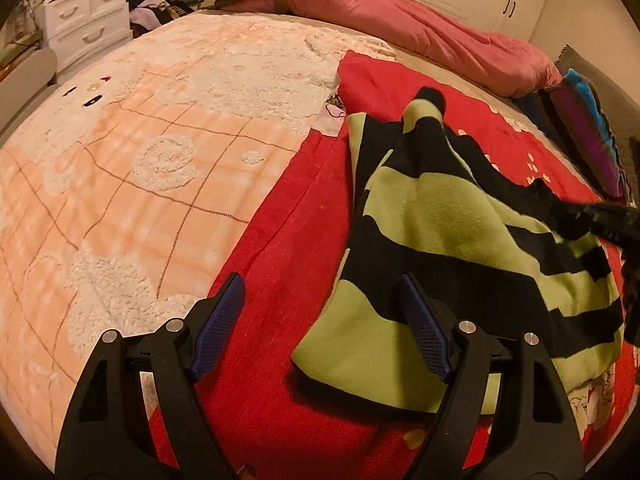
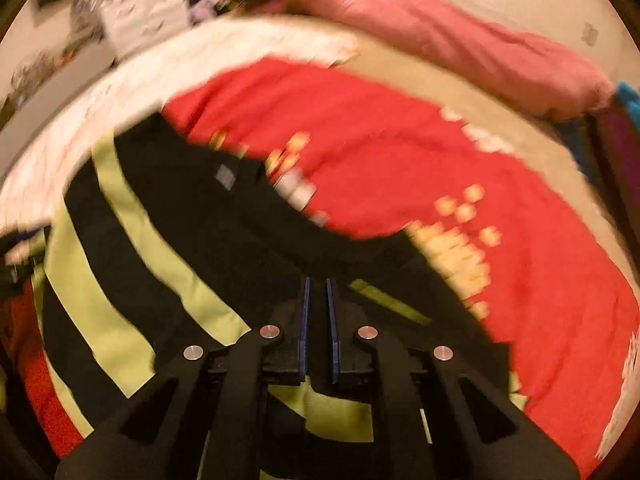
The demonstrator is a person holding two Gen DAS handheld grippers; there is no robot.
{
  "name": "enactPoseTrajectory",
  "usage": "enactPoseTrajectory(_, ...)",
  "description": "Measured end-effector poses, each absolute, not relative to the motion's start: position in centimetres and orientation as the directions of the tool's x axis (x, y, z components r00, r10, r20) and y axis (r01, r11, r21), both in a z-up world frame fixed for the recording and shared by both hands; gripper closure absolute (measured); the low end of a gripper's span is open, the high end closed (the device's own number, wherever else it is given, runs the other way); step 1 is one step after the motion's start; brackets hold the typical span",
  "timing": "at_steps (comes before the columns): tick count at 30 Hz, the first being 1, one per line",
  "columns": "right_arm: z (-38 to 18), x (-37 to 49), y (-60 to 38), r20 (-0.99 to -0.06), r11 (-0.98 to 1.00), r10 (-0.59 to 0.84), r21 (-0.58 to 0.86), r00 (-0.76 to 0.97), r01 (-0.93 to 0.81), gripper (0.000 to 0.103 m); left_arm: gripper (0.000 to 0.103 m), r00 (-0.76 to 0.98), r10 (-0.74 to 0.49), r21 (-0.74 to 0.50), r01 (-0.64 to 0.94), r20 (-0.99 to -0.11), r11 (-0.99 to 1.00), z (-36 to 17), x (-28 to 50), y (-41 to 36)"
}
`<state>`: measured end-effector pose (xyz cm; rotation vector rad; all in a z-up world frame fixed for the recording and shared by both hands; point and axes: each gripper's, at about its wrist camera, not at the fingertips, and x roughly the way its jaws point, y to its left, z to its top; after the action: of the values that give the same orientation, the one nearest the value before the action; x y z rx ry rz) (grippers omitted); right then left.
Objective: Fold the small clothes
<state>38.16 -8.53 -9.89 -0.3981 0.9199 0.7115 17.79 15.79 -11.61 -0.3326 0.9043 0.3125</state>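
The striped garment [image 1: 460, 240], green and black, lies spread on the red blanket [image 1: 280, 280] over the bed, one narrow end drawn up towards the pink duvet [image 1: 420, 28]. My left gripper [image 1: 320, 320] stands wide apart and holds nothing; its right finger [image 1: 424, 328] hangs over the garment's near green corner, the other over bare red blanket, so the hem sits between them, in my judgement ready for a pinch. My right gripper [image 2: 317, 320] is drawn nearly together over the garment's black collar region; the view is blurred, and I cannot tell whether any cloth is caught between the pads. Room for a fold: open red blanket to the far right of the garment, and the peach quilt [image 1: 120, 180] clear on the left. Constraints: folded dark clothes [image 1: 580, 128] lie at the bed's right edge, near the garment
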Motion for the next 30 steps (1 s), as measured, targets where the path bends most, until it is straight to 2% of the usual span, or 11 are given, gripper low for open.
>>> enactPoseTrajectory(4,-10.1,40.7,-9.7,-0.826,0.785,0.341,-0.014,0.45,-0.62,0.096,0.032,0.583,0.125,-0.147,-0.397,-0.802,0.906,-11.7,17.9,15.8)
enactPoseTrajectory(6,-11.2,41.5,-10.0,-0.843,0.788,0.355,0.036,0.405,-0.614,0.095,0.032,0.585,0.125,-0.148,-0.396,-0.802,0.906,-11.7,17.9,15.8)
enactPoseTrajectory(9,-11.3,41.1,-10.5,-0.819,0.782,0.394,0.061,0.416,-0.62,0.085,0.032,0.583,0.127,-0.145,-0.396,-0.802,0.907,-11.7,18.0,15.8)
enactPoseTrajectory(11,-9.9,40.5,-12.8,-0.761,0.795,0.473,0.151,0.445,-0.587,0.071,0.032,0.586,0.128,-0.144,-0.394,-0.801,0.908,-11.7,18.0,15.8)
enactPoseTrajectory(14,-8.0,39.3,-16.6,-0.707,0.829,0.492,0.202,0.508,-0.521,0.066,0.032,0.589,0.126,-0.148,-0.395,-0.798,0.907,-11.6,18.0,15.9)
enactPoseTrajectory(18,-7.4,37.4,-21.8,-0.708,0.878,0.432,0.189,0.559,-0.439,0.058,0.032,0.653,0.117,-0.182,-0.371,-0.748,0.911,-10.3,17.5,15.9)
enactPoseTrajectory(21,-8.7,36.4,-24.6,-0.739,0.898,0.398,0.191,0.543,-0.397,0.058,0.032,0.687,0.087,-0.202,-0.33,-0.722,0.922,-9.6,17.5,15.2)
enactPoseTrajectory(24,-10.1,36.5,-25.2,-0.765,0.913,0.364,0.18,0.531,-0.367,0.058,0.032,0.653,0.067,-0.194,-0.32,-0.755,0.927,-10.5,18.2,14.7)
enactPoseTrajectory(28,-11.5,37.5,-25.3,-0.768,0.913,0.384,0.232,0.513,-0.337,0.058,0.032,0.625,0.07,-0.17,-0.317,-0.778,0.933,-11.3,18.6,14.4)
enactPoseTrajectory(29,-11.9,37.9,-24.9,-0.777,0.912,0.385,0.239,0.498,-0.333,0.058,0.034,0.624,0.062,-0.178,-0.314,-0.779,0.933,-11.4,18.6,14.4)
enactPoseTrajectory(30,-12.1,38.3,-24.7,-0.786,0.912,0.384,0.243,0.484,-0.33,0.058,0.04,0.623,0.054,-0.185,-0.312,-0.78,0.932,-11.5,18.6,14.4)
